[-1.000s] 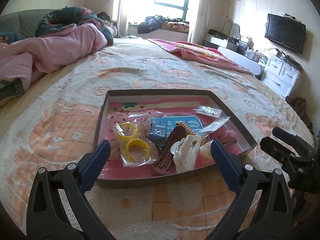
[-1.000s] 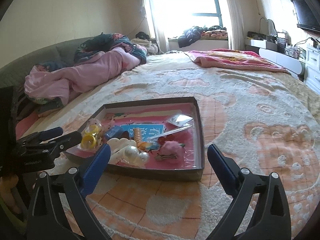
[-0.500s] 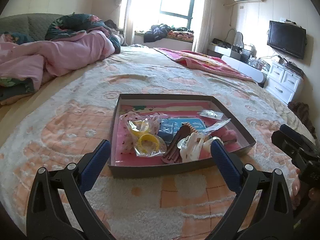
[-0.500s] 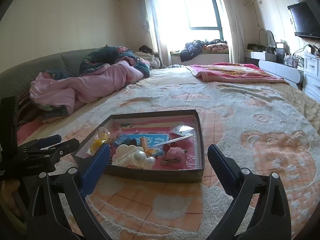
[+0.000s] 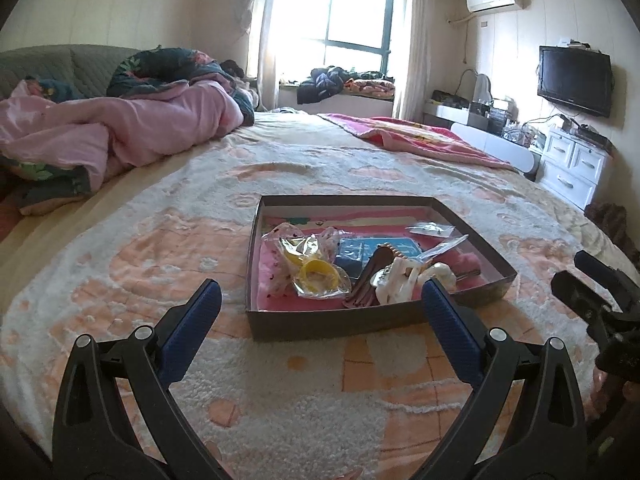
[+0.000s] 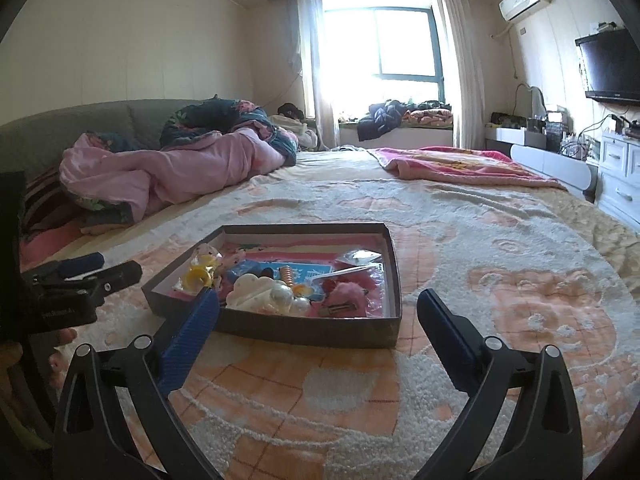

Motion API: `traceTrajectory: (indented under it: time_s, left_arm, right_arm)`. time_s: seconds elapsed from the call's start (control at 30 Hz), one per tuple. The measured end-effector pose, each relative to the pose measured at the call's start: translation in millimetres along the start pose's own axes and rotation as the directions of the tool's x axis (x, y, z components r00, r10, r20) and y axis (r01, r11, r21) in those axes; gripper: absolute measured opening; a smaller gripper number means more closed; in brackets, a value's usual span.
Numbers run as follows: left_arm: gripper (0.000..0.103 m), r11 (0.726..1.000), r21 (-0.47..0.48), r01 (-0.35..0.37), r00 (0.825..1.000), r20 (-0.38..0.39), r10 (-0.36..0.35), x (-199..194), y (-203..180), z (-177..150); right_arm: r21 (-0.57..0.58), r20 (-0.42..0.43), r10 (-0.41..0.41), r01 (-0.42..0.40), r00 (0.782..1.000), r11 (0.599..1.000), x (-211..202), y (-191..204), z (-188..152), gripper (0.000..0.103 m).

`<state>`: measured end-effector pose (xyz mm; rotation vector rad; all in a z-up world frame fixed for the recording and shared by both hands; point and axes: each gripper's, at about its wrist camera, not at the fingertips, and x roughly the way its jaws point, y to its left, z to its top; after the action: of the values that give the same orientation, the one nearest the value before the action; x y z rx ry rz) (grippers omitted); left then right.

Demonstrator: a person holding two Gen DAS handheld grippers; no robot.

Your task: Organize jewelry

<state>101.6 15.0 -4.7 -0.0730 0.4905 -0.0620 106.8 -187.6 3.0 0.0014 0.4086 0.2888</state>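
A shallow dark box point(image 5: 320, 322) with a pink floor lies on the bed; it also shows in the right wrist view point(image 6: 312, 332). It holds yellow rings in a clear bag point(image 5: 318, 274), a brown hair clip point(image 5: 370, 276), a white claw clip point(image 5: 400, 284), a blue card point(image 5: 376, 249), pearl pieces point(image 6: 282, 294) and a pink fluffy clip point(image 6: 344, 294). My left gripper point(image 5: 320, 320) is open and empty, just short of the box's near wall. My right gripper point(image 6: 318, 328) is open and empty, near the box's near side.
The box rests on a fluffy peach-and-cream blanket point(image 5: 140, 260). A pink quilt point(image 5: 120, 136) is heaped at the back left. A red blanket point(image 5: 416, 136) lies at the back right. White drawers point(image 5: 576, 168) and a TV point(image 5: 574, 80) stand to the right.
Both grippers have pulled back and risen away from the box, which now looks smaller and farther. Both stay open and empty.
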Motion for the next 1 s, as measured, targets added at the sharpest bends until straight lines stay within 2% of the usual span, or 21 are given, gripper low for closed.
traceTrajectory:
  time_s: [0.27,0.57,1.0]
  left_arm:
    - [0.092,1.0,0.011,0.017,0.999,0.032,-0.017,-12,-7,-7]
    - [0.092,0.999,0.037,0.013,0.997,0.074,-0.016,-22,-15,-16]
    - [0.092,0.999,0.045,0.011,0.993,0.114,-0.016,-28,-19,-25]
  right_arm:
    - [0.028,0.02,-0.036,0.035,0.999,0.999,-11,-7,-10,0.097]
    - [0.018,0.087,-0.089,0.087,0.992,0.996,-28,-8,-14,0.097]
    - [-0.016,0.173,-0.102,0.106,0.98,0.994,-43,4,-23,0.097]
